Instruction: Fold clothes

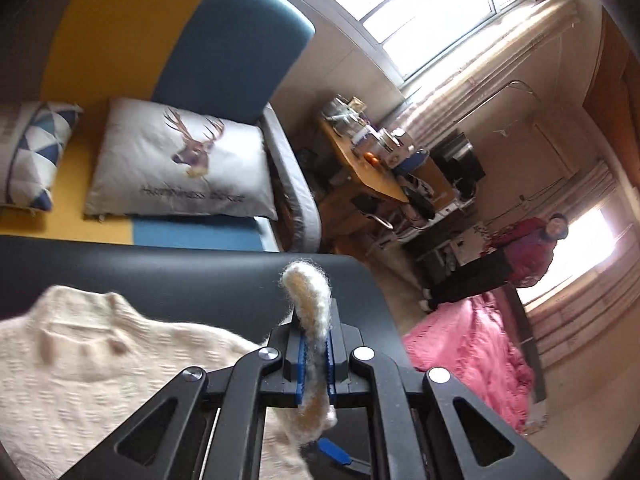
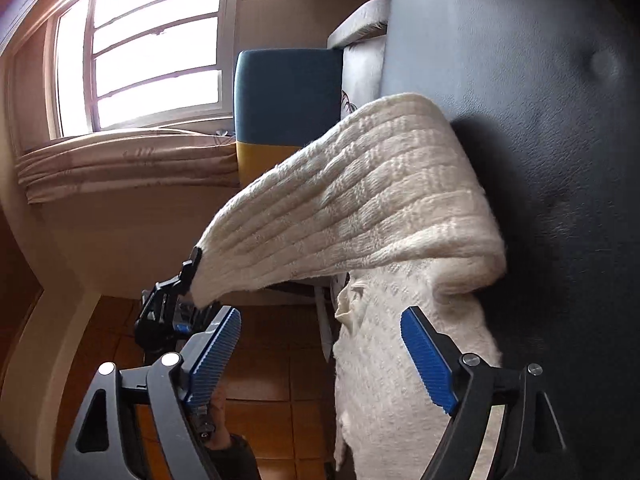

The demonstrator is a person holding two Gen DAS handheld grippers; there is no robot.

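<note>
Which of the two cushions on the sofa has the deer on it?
The larger white cushion, lying nearer the sofa's grey armrest. The other cushion carries blue triangles.

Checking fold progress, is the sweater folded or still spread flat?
Partly folded: the left gripper, shut on an edge, lifts one part of the sweater over the rest on the table.

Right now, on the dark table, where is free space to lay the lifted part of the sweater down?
The dark table is bare beyond the sweater, toward its far edge near the sofa. The near part is crowded: the sweater's body lies there, and the left tool grips its edge.
</note>
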